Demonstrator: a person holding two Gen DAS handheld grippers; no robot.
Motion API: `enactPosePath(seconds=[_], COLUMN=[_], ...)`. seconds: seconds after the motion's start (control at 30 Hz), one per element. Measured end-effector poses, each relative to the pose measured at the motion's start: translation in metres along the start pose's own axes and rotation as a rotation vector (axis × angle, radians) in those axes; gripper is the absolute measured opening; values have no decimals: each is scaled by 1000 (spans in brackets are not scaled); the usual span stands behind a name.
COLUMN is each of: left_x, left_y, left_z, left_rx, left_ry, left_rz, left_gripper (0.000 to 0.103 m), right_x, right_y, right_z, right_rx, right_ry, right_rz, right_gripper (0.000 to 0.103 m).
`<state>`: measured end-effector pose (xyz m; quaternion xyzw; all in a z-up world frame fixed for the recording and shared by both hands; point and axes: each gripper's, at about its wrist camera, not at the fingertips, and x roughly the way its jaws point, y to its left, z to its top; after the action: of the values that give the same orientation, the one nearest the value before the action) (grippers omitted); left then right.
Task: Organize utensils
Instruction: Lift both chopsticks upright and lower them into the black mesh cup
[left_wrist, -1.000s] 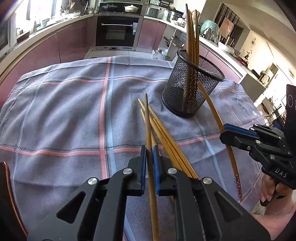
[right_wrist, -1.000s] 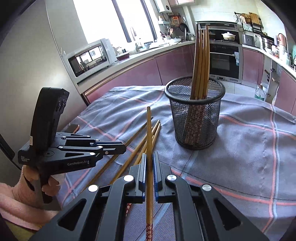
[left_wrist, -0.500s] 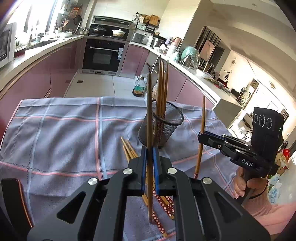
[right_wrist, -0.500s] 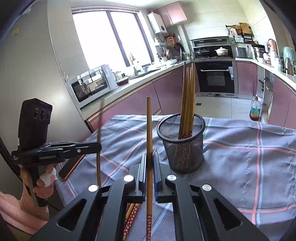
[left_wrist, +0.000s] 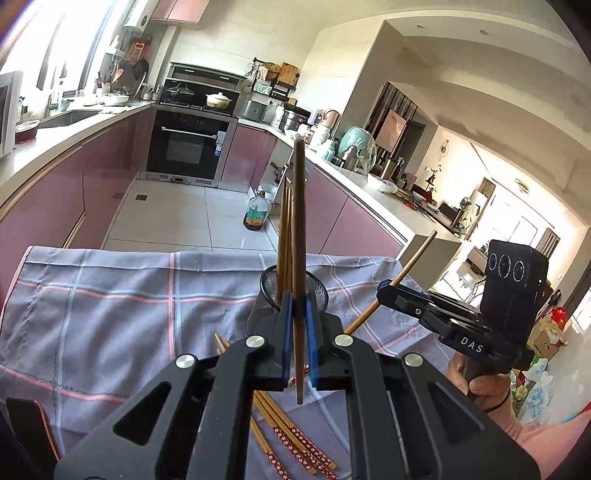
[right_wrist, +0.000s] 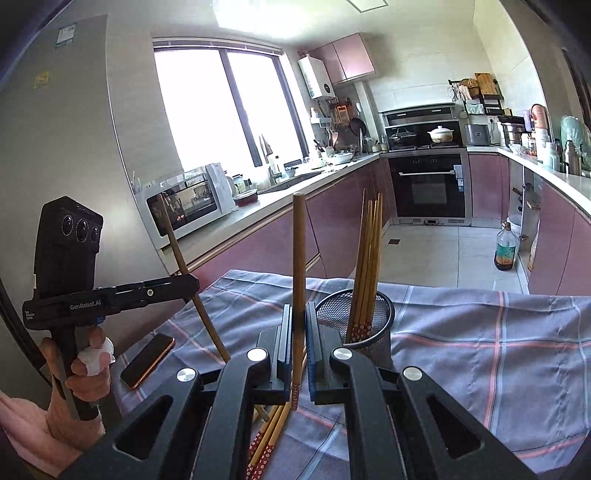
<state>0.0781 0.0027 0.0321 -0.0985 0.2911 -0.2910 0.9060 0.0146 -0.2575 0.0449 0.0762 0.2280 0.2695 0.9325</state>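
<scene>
Bamboo chopsticks now ride well above the cloth — left gripper (left_wrist: 298, 325) and right gripper (right_wrist: 298, 332) each pinch one upright, near the mesh holder (right_wrist: 354, 317); dropping them in looks next.

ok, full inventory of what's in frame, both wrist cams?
black wire-mesh cup: one, on the cloth, centre.
brown wooden chopsticks in the cup: several, upright bundle, exact count unclear.
loose wooden chopsticks with red patterned ends: several, lying on the cloth in front of the cup.
held brown chopstick, left: one, clamped upright.
held brown chopstick, right: one, clamped upright, red patterned end down.
grey cloth with pink and blue checks: one, covers the table.
black phone with orange edge: one, on the cloth, left side.
brown glass bottle: one, on the kitchen floor.
left gripper: black with blue pads, shut.
right gripper: same build, shut.
</scene>
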Motion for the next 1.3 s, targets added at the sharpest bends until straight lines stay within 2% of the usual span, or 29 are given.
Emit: enactPosePath(seconds=[0.5, 0.7, 1.07, 1.3], left_x=[6, 16, 59, 92], left_y=[-17, -24, -35, -33], left_z=[65, 80, 81, 77], left_rx=[53, 76, 117, 151], left_ry=[-107, -124, -53, 43], left_rz=[14, 61, 143, 154], left_gripper=[8, 8, 8, 8], right_x=[-15, -9, 23, 46], right_y=[-3, -10, -24, -30], right_z=[53, 64, 54, 47], right_rx=[-60, -72, -68, -66], right_ry=[-125, -148, -80, 18], right_rz=[-58, -108, -153, -160], right_gripper=[5, 5, 5, 5])
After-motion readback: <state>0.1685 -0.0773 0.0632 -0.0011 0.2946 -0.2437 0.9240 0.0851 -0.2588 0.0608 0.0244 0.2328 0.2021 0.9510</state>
